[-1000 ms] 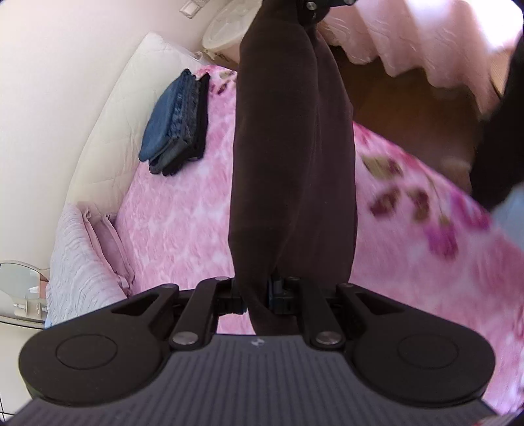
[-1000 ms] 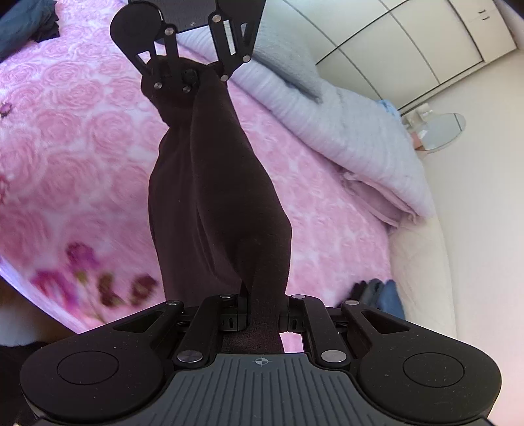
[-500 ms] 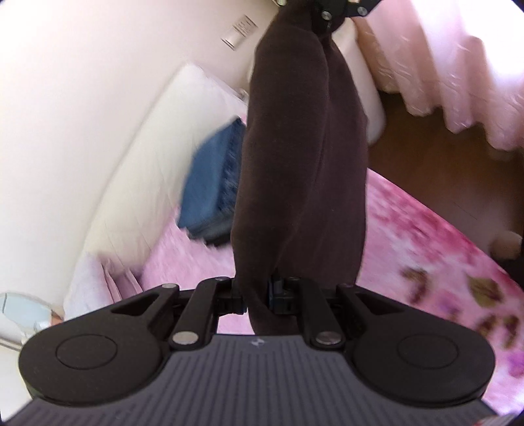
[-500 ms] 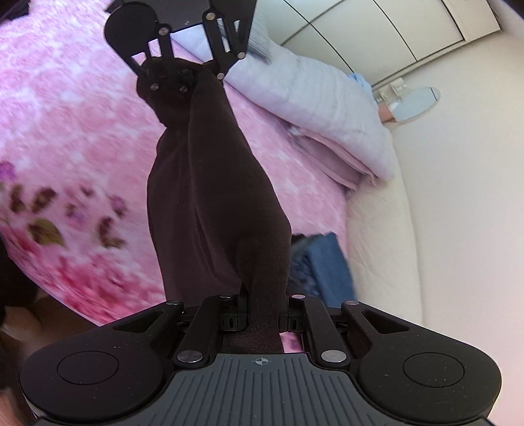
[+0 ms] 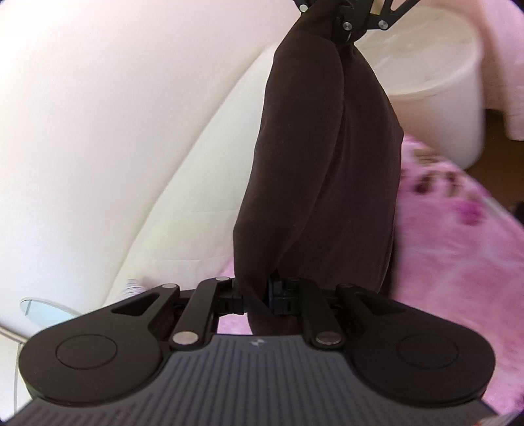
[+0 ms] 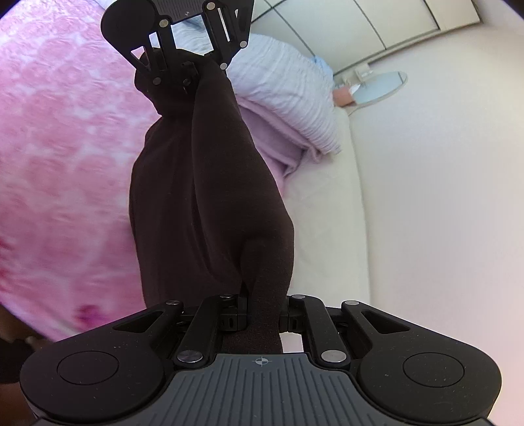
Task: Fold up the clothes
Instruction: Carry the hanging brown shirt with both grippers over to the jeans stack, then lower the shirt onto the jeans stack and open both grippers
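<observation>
A dark brown garment (image 5: pixel 327 170) hangs stretched between my two grippers above the pink floral bedspread (image 5: pixel 458 262). My left gripper (image 5: pixel 257 295) is shut on one end of it. My right gripper (image 6: pixel 263 314) is shut on the other end of the same brown garment (image 6: pixel 209 196). Each gripper shows in the other's view: the right gripper (image 5: pixel 340 19) at the top of the left wrist view, the left gripper (image 6: pixel 173 70) at the top of the right wrist view. The cloth sags in folds between them.
A cream padded headboard (image 5: pixel 183 183) runs beside the bed, with a plain wall behind. A striped lilac pillow (image 6: pixel 288 91) and a pink blanket (image 6: pixel 271 141) lie at the bed's head. A round glass side table (image 6: pixel 380 85) stands beyond. A white tub (image 5: pixel 435 82) sits near the curtain.
Both grippers have swung with the brown garment toward the headboard. The folded blue jeans stack has dropped out of both views behind the garment. Grips unchanged.
</observation>
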Tool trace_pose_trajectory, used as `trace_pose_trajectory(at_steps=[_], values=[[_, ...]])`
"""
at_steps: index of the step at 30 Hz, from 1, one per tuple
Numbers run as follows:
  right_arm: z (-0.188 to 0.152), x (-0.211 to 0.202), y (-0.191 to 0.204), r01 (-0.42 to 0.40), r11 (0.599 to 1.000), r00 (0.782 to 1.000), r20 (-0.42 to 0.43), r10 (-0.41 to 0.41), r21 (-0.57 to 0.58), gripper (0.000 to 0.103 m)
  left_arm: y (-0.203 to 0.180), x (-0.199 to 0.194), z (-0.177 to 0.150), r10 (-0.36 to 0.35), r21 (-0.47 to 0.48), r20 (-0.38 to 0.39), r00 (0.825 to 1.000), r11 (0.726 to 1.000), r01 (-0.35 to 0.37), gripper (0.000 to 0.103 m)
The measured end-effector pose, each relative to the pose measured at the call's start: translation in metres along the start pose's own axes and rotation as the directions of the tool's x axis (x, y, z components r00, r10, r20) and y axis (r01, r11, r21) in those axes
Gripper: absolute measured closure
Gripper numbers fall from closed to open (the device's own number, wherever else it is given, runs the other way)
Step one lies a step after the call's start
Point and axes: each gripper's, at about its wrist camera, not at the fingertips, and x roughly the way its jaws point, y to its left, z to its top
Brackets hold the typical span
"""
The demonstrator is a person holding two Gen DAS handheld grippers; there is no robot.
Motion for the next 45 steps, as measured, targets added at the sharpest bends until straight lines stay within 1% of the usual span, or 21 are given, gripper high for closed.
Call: trace_pose_trajectory(at_steps=[3,5,7,9,10,12,15,17,18,21,23,25,28,29,30,32,33,35,38,42,45], values=[[-0.031,0.06,-0.057,0.011,0.999,0.998,0.069,-0.008,-0.046,0.093,0.028,0.053,0.018,0.054,-0.038,-0.062,0.997,0.998,-0.057,0.094],[-0.049,0.095,-0.091,0.042,0.997,0.992,0.119,-0.034,-0.061,0.093,0.047,0.086,0.034,0.089,-0.068,-0.105,0.991,0.993,-0.097,0.094],[-0.064,0.126,-0.119,0.083,0.995,0.984,0.166,-0.071,-0.063,0.093,0.054,0.113,0.044,0.136,-0.08,-0.136,0.981,0.986,-0.148,0.094],[-0.081,0.152,-0.132,0.117,0.991,0.972,0.213,-0.101,-0.067,0.093,0.046,0.14,0.049,0.158,-0.085,-0.16,0.974,0.981,-0.173,0.094],[-0.091,0.165,-0.134,0.112,0.992,0.968,0.231,-0.095,-0.062,0.093,0.034,0.155,0.047,0.15,-0.096,-0.174,0.973,0.981,-0.169,0.094],[-0.119,0.194,-0.12,0.065,0.996,0.967,0.251,-0.048,-0.06,0.093,0.0,0.189,0.04,0.084,-0.124,-0.215,0.973,0.986,-0.113,0.094],[-0.164,0.247,-0.069,-0.08,0.994,0.979,0.184,0.092,-0.072,0.093,-0.074,0.234,0.026,-0.044,-0.1,-0.278,0.959,0.995,0.017,0.093],[-0.189,0.271,-0.03,-0.186,0.977,0.972,0.123,0.198,-0.104,0.093,-0.114,0.251,0.016,-0.078,-0.067,-0.31,0.948,0.996,0.06,0.093],[-0.198,0.273,-0.016,-0.191,0.974,0.971,0.123,0.206,-0.122,0.092,-0.124,0.251,0.01,-0.064,-0.056,-0.308,0.949,0.997,0.049,0.093],[-0.213,0.266,0.0,-0.121,0.983,0.976,0.164,0.143,-0.136,0.092,-0.129,0.238,-0.004,-0.022,-0.082,-0.302,0.953,0.997,-0.003,0.089],[-0.215,0.26,0.0,-0.092,0.986,0.98,0.165,0.114,-0.139,0.092,-0.126,0.229,-0.011,-0.023,-0.09,-0.306,0.952,0.996,-0.005,0.085],[-0.213,0.255,0.001,-0.067,0.984,0.984,0.153,0.093,-0.162,0.088,-0.124,0.22,-0.022,-0.021,-0.064,-0.31,0.951,0.998,0.001,0.081],[-0.212,0.251,0.001,-0.054,0.978,0.988,0.129,0.08,-0.2,0.088,-0.121,0.213,-0.037,-0.025,-0.04,-0.304,0.952,0.999,0.013,0.078],[-0.212,0.25,0.0,-0.052,0.977,0.99,0.121,0.078,-0.208,0.088,-0.12,0.213,-0.039,-0.031,-0.044,-0.304,0.952,0.999,0.018,0.08],[-0.215,0.247,-0.002,-0.06,0.978,0.99,0.111,0.083,-0.199,0.089,-0.119,0.214,-0.041,-0.037,-0.049,-0.304,0.952,0.999,0.023,0.087],[-0.216,0.25,-0.016,-0.131,0.988,0.988,0.076,0.137,-0.083,0.089,-0.119,0.212,-0.048,-0.046,-0.057,-0.307,0.951,0.998,0.03,0.091],[-0.215,0.258,-0.022,-0.152,0.987,0.986,0.065,0.155,-0.058,0.092,-0.117,0.209,-0.048,-0.04,-0.061,-0.302,0.953,0.998,0.023,0.092],[-0.216,0.257,-0.033,-0.146,0.987,0.986,0.07,0.15,-0.069,0.093,-0.113,0.202,-0.048,-0.029,-0.071,-0.291,0.956,0.997,0.008,0.093],[-0.224,0.241,-0.046,-0.112,0.993,0.99,0.083,0.115,-0.044,0.093,-0.114,0.176,-0.054,-0.003,-0.079,-0.261,0.965,0.997,-0.018,0.094],[-0.237,0.235,-0.032,-0.136,0.99,0.989,0.053,0.138,-0.039,0.093,-0.138,0.169,-0.072,-0.039,-0.103,-0.29,0.956,0.995,0.01,0.095],[-0.239,0.242,-0.018,-0.15,0.988,0.988,0.034,0.152,-0.043,0.093,-0.144,0.163,-0.088,-0.035,-0.104,-0.293,0.955,0.995,0.004,0.095]])
